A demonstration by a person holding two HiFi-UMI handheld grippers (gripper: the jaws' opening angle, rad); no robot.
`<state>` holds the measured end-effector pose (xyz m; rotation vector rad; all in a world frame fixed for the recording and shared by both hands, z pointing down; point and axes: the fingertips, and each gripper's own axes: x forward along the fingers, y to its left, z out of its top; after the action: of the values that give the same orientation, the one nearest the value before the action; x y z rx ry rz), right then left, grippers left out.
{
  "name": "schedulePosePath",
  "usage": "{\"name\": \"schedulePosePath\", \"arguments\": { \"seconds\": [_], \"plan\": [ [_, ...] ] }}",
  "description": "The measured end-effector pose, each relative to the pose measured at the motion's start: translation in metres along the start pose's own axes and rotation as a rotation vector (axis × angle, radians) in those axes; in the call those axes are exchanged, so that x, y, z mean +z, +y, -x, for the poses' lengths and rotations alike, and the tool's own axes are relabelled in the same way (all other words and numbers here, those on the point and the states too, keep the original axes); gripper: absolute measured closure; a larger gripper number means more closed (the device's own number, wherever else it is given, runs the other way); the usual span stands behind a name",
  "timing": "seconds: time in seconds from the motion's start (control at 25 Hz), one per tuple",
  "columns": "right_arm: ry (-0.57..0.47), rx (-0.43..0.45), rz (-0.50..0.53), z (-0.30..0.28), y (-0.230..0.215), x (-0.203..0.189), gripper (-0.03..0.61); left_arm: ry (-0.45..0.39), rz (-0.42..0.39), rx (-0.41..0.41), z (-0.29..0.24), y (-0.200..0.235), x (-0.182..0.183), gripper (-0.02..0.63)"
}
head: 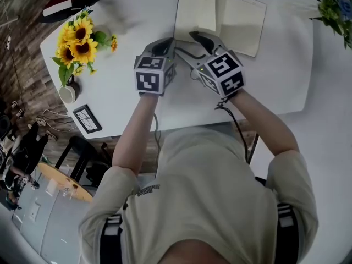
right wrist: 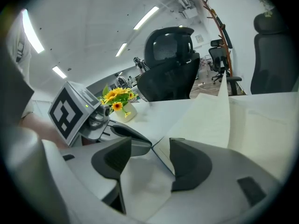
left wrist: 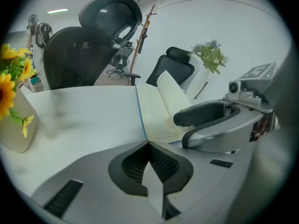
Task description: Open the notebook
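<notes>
On the white counter point(head: 132, 32) lies 1 notebook point(head: 242, 21), at the far edge just beyond both claws, already open: cream pages lie flat to the right, while 1 leaf point(head: 195, 7) stands nearly upright along the left side. There are 2 claws, each carrying 1 marker cube. The left claw point(left wrist: 148, 143) has its tips pressed together right at the notebook's near left corner, where the thin blue cover edge runs into them; whether that edge is actually caught between the pads I cannot tell. The right claw point(right wrist: 150, 146) is spread, its 2 dark pads apart over the same near corner, with bare counter and the blue-edged corner showing between them, and the raised leaf rising just past its right pad. At the counter's left end stands 1 pale vase point(head: 68, 92) holding 1 bunch of sunflowers point(head: 77, 40), and 1 small black-framed card point(head: 87, 118) lies just beside it near the edge. 1 leafy plant point(head: 335, 7) shows at the far right corner.
</notes>
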<state>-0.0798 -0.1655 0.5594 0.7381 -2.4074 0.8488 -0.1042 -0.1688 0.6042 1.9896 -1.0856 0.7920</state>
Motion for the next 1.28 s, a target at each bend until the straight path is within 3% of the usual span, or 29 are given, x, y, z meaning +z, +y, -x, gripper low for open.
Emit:
{"name": "schedulePosePath", "arguments": {
  "seconds": [0.2,0.32,0.44,0.68,1.0,1.28],
  "plan": [
    [0.031,0.004,0.013,-0.022,0.002,-0.012,0.321,-0.01,0.028,0.014,0.012,0.015,-0.005,0.606],
    [0.087,-0.027,-0.021,-0.031,-0.005,-0.025,0.398,-0.014,0.029,0.013,0.014,0.018,-0.005,0.606],
    [0.138,-0.06,-0.043,-0.039,-0.007,-0.034,0.4,-0.021,0.027,0.011,0.016,0.02,-0.002,0.606],
    [0.129,-0.101,-0.152,-0.049,-0.005,-0.039,0.546,-0.033,0.027,0.017,0.02,0.026,-0.003,0.606],
    [0.101,-0.083,-0.212,-0.025,0.022,-0.049,0.548,-0.048,0.032,0.01,0.03,0.027,-0.003,0.606],
    [0.037,-0.26,-0.231,0.039,-0.004,-0.069,0.548,-0.069,0.004,-0.025,0.033,0.012,0.004,0.606]
  ]
}}
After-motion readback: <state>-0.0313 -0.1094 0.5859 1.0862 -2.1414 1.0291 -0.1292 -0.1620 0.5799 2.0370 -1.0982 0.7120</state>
